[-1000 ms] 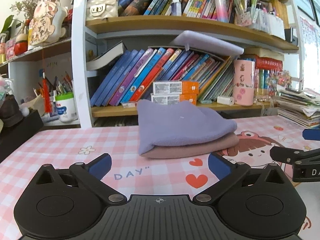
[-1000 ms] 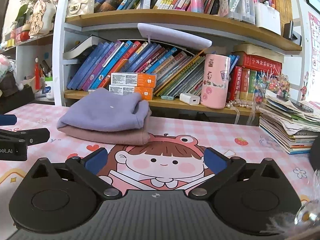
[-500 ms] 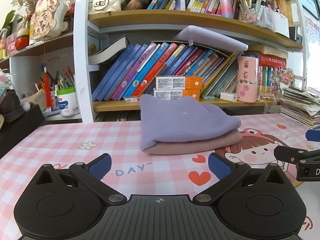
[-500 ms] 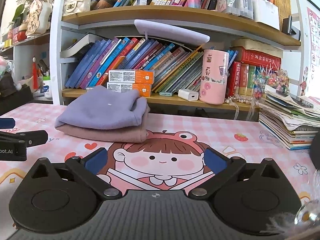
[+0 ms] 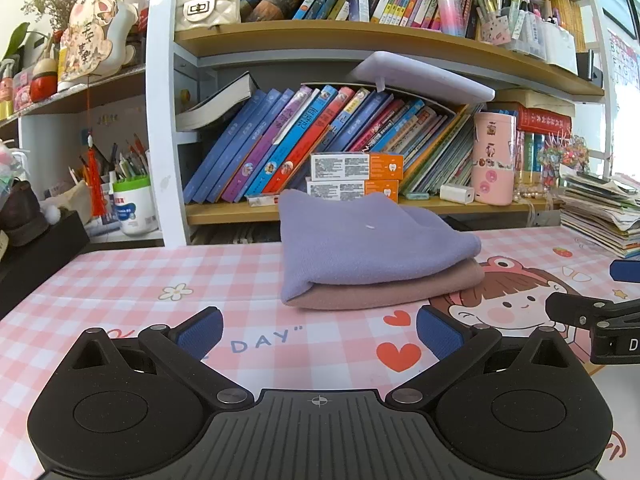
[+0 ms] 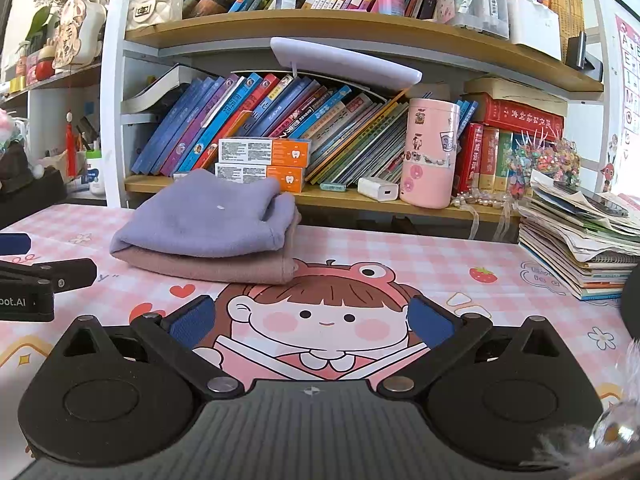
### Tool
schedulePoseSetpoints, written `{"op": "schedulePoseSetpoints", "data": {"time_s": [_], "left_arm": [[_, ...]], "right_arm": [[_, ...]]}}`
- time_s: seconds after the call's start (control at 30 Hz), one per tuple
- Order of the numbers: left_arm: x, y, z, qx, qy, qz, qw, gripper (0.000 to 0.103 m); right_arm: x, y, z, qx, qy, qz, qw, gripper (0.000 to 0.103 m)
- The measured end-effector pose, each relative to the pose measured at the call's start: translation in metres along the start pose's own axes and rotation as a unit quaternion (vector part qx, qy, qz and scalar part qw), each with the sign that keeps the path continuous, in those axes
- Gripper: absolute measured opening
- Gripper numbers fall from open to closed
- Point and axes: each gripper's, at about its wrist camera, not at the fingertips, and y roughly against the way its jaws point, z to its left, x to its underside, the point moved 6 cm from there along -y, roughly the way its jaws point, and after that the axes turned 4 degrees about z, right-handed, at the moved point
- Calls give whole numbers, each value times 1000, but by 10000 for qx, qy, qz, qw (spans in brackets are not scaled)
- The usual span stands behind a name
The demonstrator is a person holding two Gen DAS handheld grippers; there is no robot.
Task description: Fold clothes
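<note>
Folded clothes sit in a small stack on the counter, which is covered by a pink checked mat with a cartoon girl printed on it: a purple garment lies on top of a pink garment, edges roughly lined up. The stack rests toward the back of the counter, just in front of the bookshelf with its leaning books and two orange-and-white boxes.

Left gripper hovers low over the mat in front of the stack, its blue-padded fingers spread wide and holding nothing. Right gripper is beside it to the right, above the cartoon girl's face, fingers equally wide apart and empty. Neither touches the clothes.

A pink tumbler stands on the lower shelf, and a pile of papers lies at the counter's right edge.
</note>
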Motion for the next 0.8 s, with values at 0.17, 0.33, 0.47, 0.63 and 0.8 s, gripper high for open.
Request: {"op": "schedulePoseSetpoints", "data": {"time_s": [0.17, 0.33, 0.47, 0.63, 0.8], "left_arm": [[0, 0, -1, 4, -1, -10, 10000, 103], [0, 0, 0, 5, -4, -16, 10000, 103], [0, 0, 0, 2, 21, -9, 10000, 103], [0, -1, 1, -46, 60, 23, 10000, 103], [0, -1, 4, -35, 114, 24, 9999, 103]], "right_arm": [[0, -1, 0, -4, 4, 13, 10000, 103], [0, -1, 0, -6, 5, 22, 10000, 103], [1, -1, 1, -7, 8, 26, 10000, 103], [1, -2, 1, -11, 15, 33, 10000, 103], [1, -2, 1, -14, 15, 49, 10000, 103]]}}
